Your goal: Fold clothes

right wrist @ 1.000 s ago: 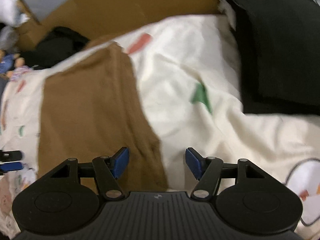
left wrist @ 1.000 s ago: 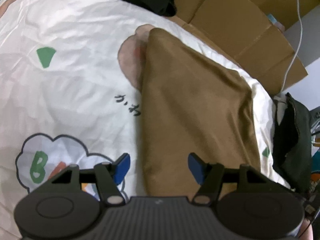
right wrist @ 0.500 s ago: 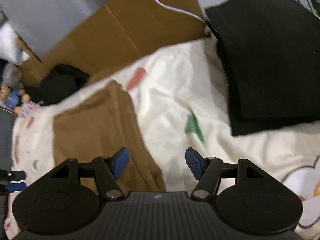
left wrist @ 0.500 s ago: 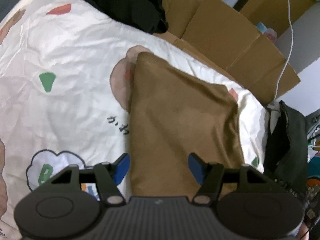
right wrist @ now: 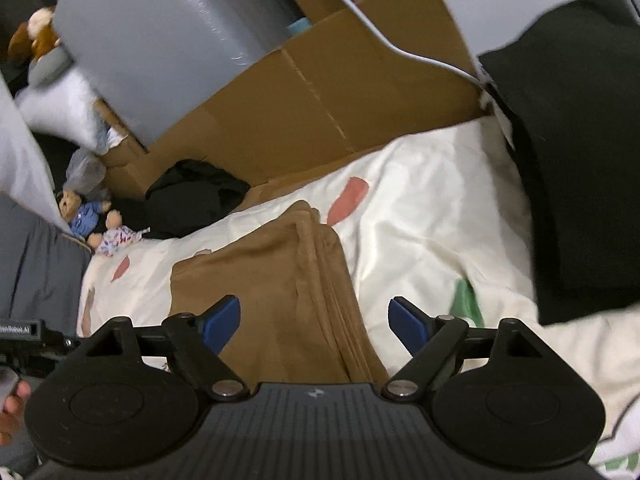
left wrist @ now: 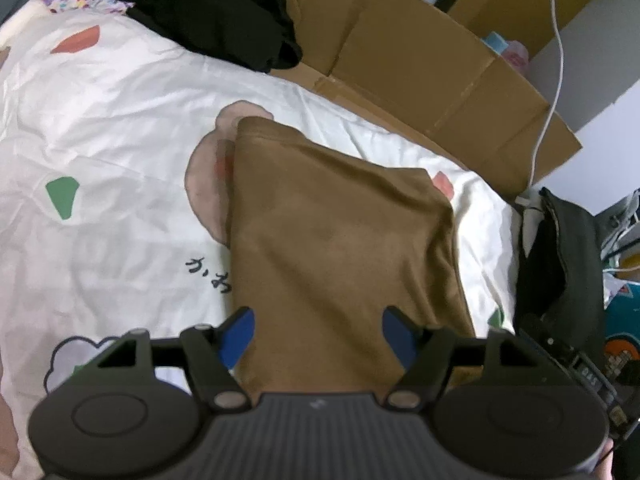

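The brown garment lies folded on the printed sheet, its layered edge stacked loosely on my right side, and I judge the risk to be that a low fingertip snags that edge as I pull clear and drags the layers apart, or that a careless nudge slides the bundle toward the cardboard. My left gripper hangs over the garment's near end with jaws opening wide, pads clear of the cloth and holding nothing. My right gripper is likewise opening, wider, empty above the layered edge.
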